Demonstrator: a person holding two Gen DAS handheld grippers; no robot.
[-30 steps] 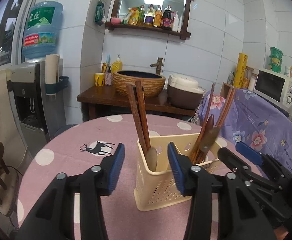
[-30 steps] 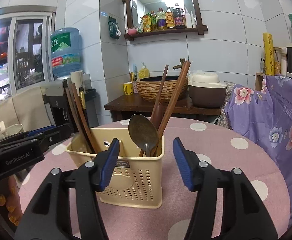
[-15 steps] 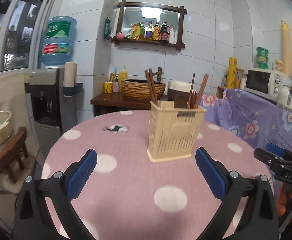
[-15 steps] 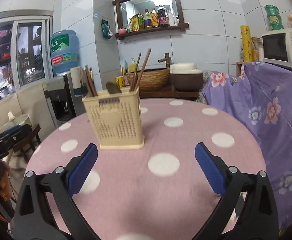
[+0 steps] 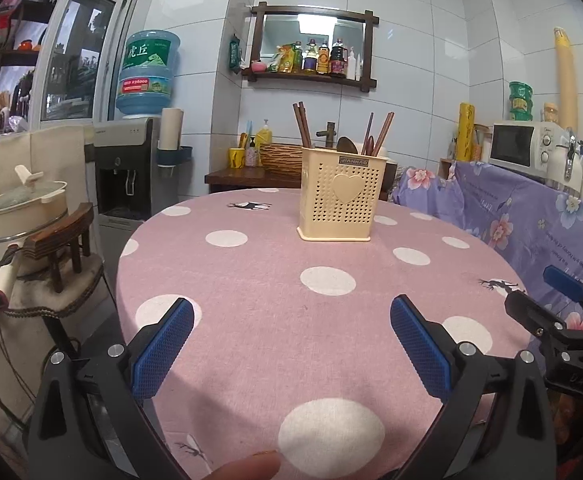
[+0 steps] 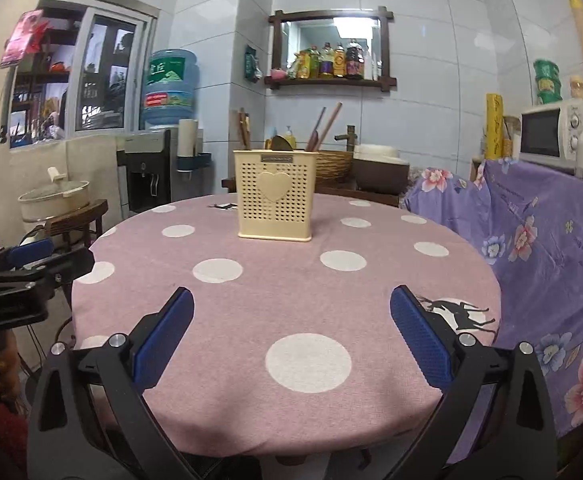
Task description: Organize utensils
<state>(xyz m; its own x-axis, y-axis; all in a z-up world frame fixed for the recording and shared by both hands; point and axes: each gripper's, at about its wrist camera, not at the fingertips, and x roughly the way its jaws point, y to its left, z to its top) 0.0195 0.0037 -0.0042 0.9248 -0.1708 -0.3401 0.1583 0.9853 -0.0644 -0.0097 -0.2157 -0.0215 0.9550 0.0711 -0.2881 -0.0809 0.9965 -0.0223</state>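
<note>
Both the left gripper (image 5: 291,350) and right gripper (image 6: 291,340) hang wide apart and empty at the table's (image 6: 283,304) near edge, utensil holder (image 5: 338,196) loaded toward the far edge, so the person does best retreating level.

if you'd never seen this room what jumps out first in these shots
The cream utensil holder with a heart on its front stands alone near the far side of the round pink polka-dot table, with chopsticks and a spoon sticking up from it. Both the left hand-held gripper and the right hand-held gripper hang wide open at the near edge, holding nothing.
</note>
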